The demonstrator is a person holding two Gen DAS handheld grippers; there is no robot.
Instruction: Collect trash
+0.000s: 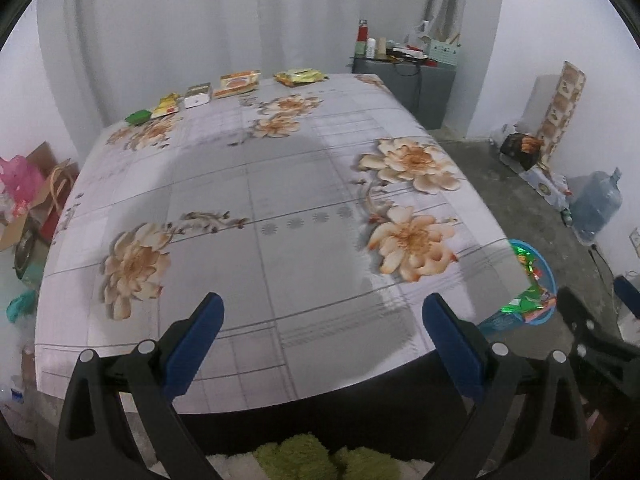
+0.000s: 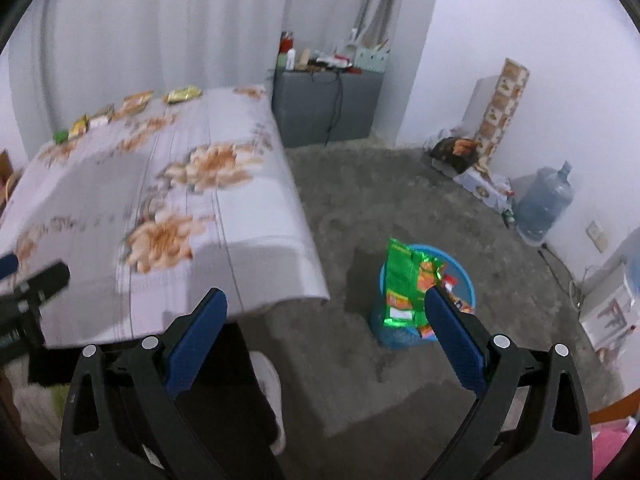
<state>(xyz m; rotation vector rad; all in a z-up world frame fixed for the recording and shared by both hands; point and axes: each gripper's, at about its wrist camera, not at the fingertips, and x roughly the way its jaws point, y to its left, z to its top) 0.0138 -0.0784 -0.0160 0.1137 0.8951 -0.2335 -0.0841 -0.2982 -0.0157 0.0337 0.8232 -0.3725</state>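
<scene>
Several pieces of trash lie along the far edge of the flowered table (image 1: 280,208): a green item (image 1: 138,117), a yellow packet (image 1: 166,106), a white box (image 1: 198,96), an orange packet (image 1: 236,82) and a yellow-green packet (image 1: 300,76). My left gripper (image 1: 323,308) hangs open and empty over the near edge, far from them. On the floor to the table's right, a blue bin (image 2: 466,280) holds wrappers, with a green wrapper (image 2: 404,284) sticking up. My right gripper (image 2: 326,300) is open and empty above the floor, just left of the bin.
A grey cabinet (image 2: 328,108) with bottles stands past the table's far corner. A water jug (image 2: 544,204) and bags line the right wall. Boxes and bags (image 1: 28,200) crowd the floor left of the table. A white shoe (image 2: 272,392) is below the right gripper.
</scene>
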